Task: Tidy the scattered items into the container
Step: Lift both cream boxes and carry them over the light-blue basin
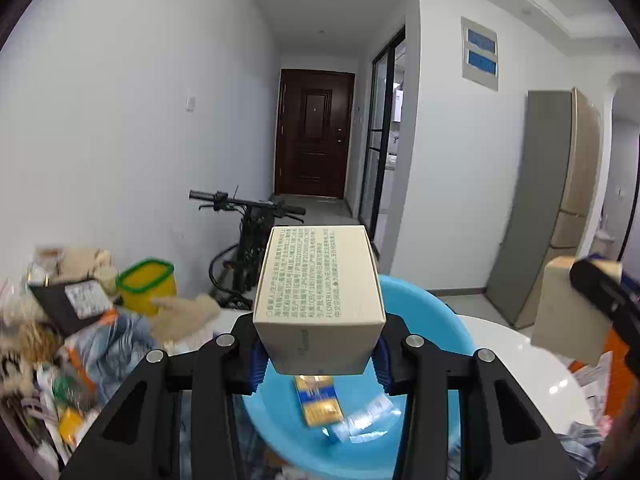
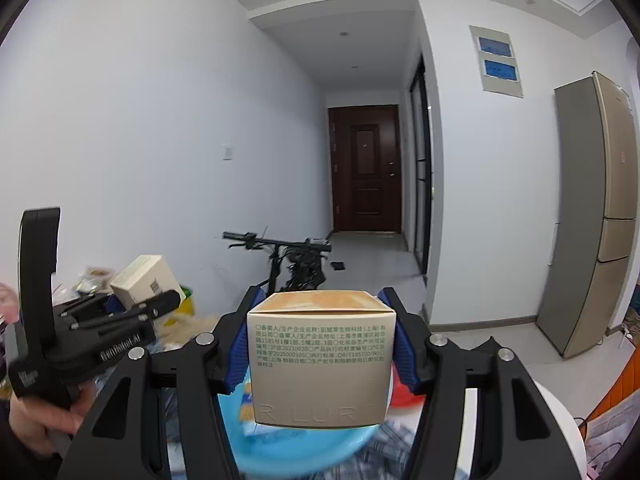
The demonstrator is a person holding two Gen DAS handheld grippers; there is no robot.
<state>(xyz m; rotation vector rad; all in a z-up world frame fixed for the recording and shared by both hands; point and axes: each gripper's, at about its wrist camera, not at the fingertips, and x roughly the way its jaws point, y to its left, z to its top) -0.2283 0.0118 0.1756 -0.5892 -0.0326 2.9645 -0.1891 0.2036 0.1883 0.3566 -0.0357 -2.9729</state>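
My left gripper (image 1: 318, 354) clamps a beige box (image 1: 320, 292) above the blue basin (image 1: 440, 320); my right gripper (image 2: 318, 354) pinches a second beige box (image 2: 320, 360) over it too; I judge both mid-carry; next, release inside the rim.

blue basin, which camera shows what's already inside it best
The left wrist view: the blue basin lies open below the held box, with a yellow-blue packet and a pale wrapper visible inside. The right wrist view shows only a blurred strip of it under its own box.
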